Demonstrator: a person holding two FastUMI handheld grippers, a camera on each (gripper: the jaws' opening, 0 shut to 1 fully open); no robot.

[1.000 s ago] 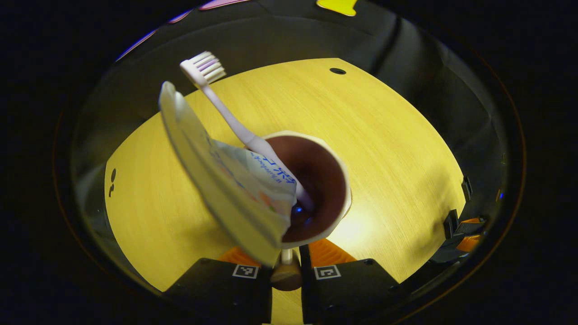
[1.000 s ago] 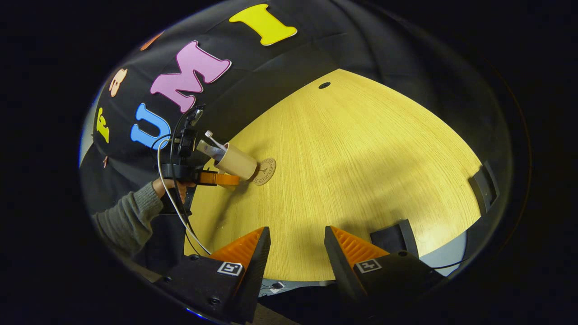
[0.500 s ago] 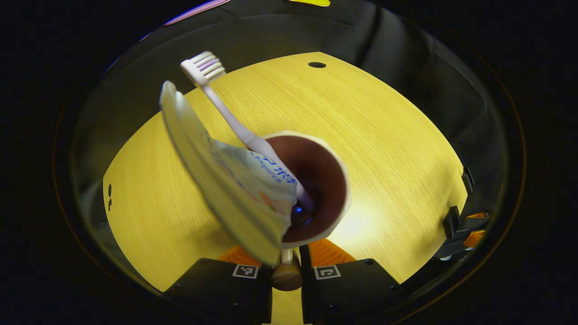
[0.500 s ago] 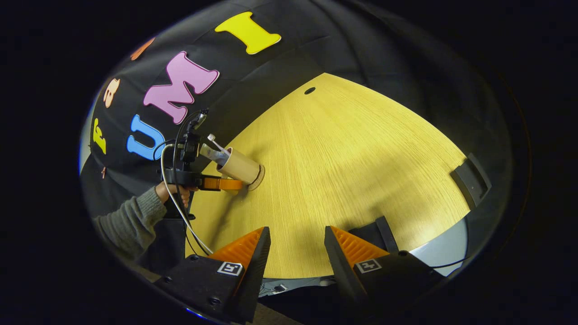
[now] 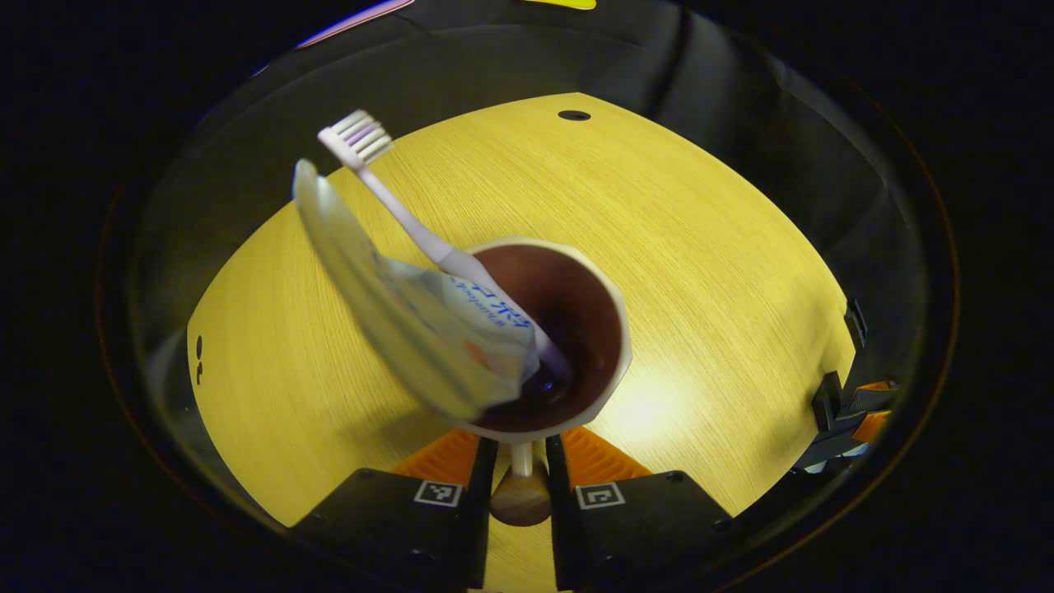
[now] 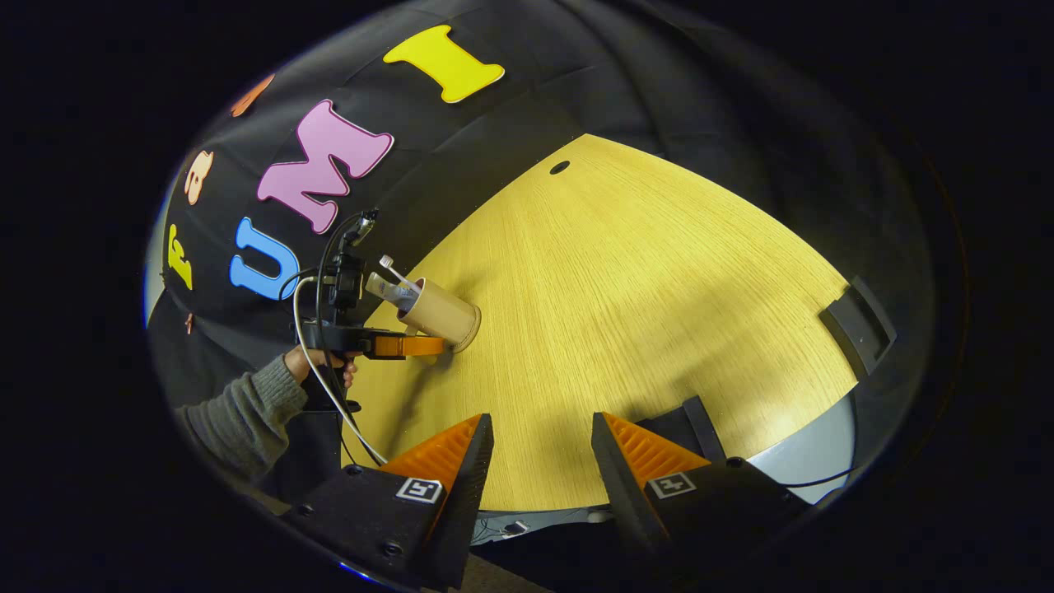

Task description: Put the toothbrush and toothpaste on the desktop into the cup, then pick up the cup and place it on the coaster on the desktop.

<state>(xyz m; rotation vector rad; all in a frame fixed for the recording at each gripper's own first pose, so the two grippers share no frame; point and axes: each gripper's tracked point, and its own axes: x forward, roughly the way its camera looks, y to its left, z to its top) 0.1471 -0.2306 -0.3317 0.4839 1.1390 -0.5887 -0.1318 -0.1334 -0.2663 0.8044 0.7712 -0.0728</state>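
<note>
Left gripper, seen in the left gripper view, has its fingers parted beside a thin cup handle with a wooden knob, no longer clamped as half a second ago. Above them the cup shows its dark inside, holding the toothbrush, bristles up, and the toothpaste leaning out over the rim. Both now sit a little farther from the fingers than before. At the table's right edge the other gripper peeks in.

In the right gripper view, the right gripper hangs wide open over the near edge. Far off by the table's left edge, the cup stands where the coaster lay a second ago, covering it, with a hand holding the left gripper beside it.
</note>
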